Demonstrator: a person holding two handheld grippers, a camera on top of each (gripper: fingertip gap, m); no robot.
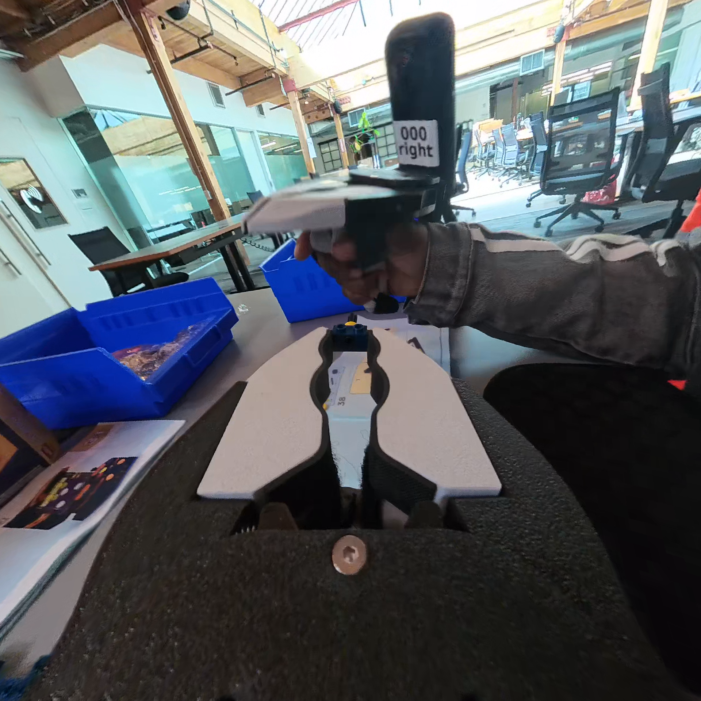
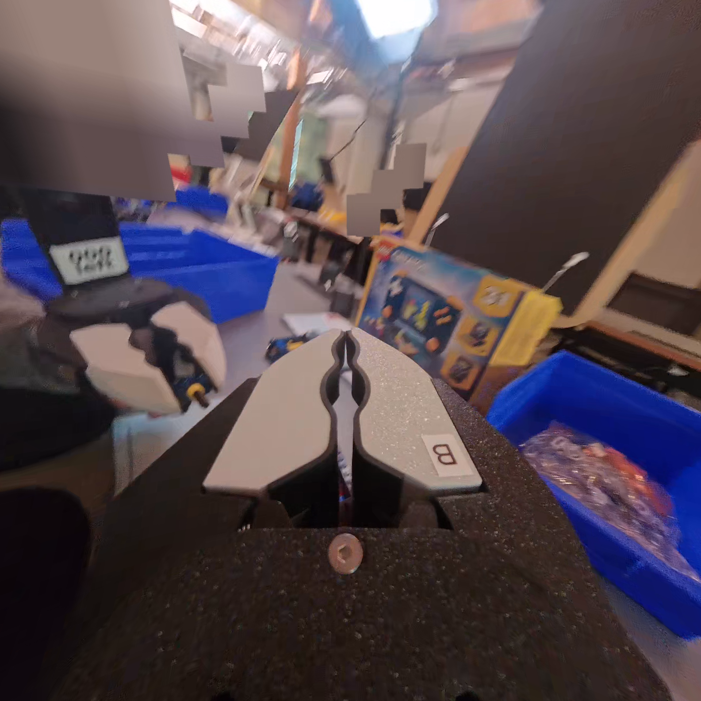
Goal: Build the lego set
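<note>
My left gripper (image 1: pixel 349 337) is shut on a small dark blue brick piece (image 1: pixel 349 339) with a yellow part and a black pin at its far side, held at the fingertips above an open instruction booklet (image 1: pixel 351 394). In the right wrist view the left gripper (image 2: pixel 189 383) appears at the left with that piece (image 2: pixel 193 389) sticking out of its tips. My right gripper (image 2: pixel 346 334) is shut, pads together with nothing between them. It is held in a hand above and beyond the left gripper in the left wrist view (image 1: pixel 254 223).
Blue bins (image 1: pixel 113 364) (image 1: pixel 303 292) (image 2: pixel 607 417) with clear bags of parts stand on the grey table (image 1: pixel 265 322). A toy set box (image 2: pixel 455 326) stands ahead on the right. A small blue and yellow assembly (image 2: pixel 284 347) lies on the table. A second booklet (image 1: pixel 76 493) lies at the left. The grippers' ends are close to 9 cm from one another.
</note>
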